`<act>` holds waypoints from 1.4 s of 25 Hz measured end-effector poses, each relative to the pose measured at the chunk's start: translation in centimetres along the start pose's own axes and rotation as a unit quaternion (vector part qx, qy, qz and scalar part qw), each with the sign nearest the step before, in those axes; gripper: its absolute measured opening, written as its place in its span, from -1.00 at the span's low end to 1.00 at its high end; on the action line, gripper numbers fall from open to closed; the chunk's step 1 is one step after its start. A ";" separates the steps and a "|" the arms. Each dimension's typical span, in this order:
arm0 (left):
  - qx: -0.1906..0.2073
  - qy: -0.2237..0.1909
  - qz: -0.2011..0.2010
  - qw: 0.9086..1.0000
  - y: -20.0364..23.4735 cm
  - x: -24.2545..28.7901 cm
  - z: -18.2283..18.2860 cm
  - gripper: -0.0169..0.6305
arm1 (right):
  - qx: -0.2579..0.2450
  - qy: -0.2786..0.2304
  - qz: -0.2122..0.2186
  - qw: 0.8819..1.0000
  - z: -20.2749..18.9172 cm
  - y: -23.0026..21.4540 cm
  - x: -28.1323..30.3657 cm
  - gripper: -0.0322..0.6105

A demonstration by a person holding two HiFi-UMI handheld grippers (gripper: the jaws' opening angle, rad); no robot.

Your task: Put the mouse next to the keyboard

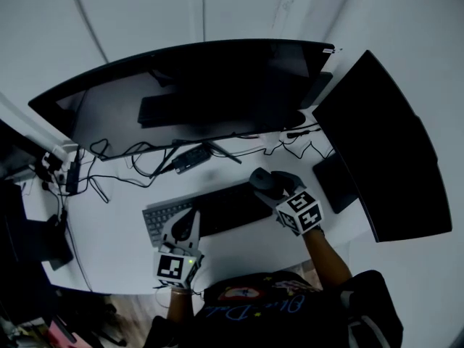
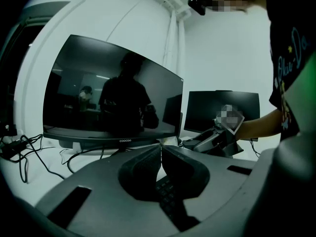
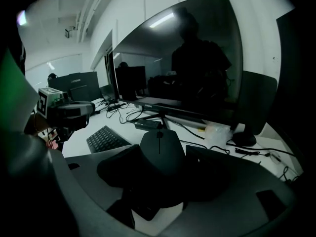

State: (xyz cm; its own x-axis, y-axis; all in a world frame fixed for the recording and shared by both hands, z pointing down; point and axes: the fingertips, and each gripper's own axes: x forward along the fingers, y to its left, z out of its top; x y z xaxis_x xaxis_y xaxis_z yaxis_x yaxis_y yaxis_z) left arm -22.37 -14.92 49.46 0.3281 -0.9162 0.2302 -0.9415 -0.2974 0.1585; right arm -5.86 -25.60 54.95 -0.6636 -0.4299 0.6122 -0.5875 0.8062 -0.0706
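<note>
Black mouse (image 3: 162,149), black keyboard (image 1: 217,210) with grey end, white desk (image 1: 109,230), black monitor (image 1: 210,85)

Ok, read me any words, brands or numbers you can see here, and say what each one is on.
"coocaa": lower bezel of the big monitor, small print, last letters unsure.
Shirt: cursive print, too blurred to read.
Keyboard: key legends too small to read.
Marker cubes: black and white square patterns only, no words or numbers.

Head cam steeply down; gripper cams low, share keyboard (image 1: 208,214).
</note>
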 end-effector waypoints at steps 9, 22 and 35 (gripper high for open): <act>0.022 0.001 -0.035 0.999 -3.6 2.7 0.7 -0.94 | 0.044 -0.006 -0.041 0.998 -3.2 -3.3 -4.1 -0.02; 0.038 0.016 -0.072 0.997 -7.6 5.3 1.0 -0.94 | 0.090 -0.001 -0.087 0.992 -7.3 -6.0 -6.8 -0.02; 0.037 0.035 -0.073 0.996 -7.1 6.3 0.3 -0.94 | 0.102 0.033 -0.110 0.988 -10.5 -7.0 -4.6 -0.02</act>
State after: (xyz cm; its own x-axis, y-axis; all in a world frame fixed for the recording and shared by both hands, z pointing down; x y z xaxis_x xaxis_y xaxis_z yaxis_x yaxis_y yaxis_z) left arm -13.60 -18.70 49.47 0.4649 -0.8414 0.2757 -0.8852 -0.4484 0.1242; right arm 6.18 -25.01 60.91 -0.4826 -0.5525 0.6795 -0.7990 0.5955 -0.0833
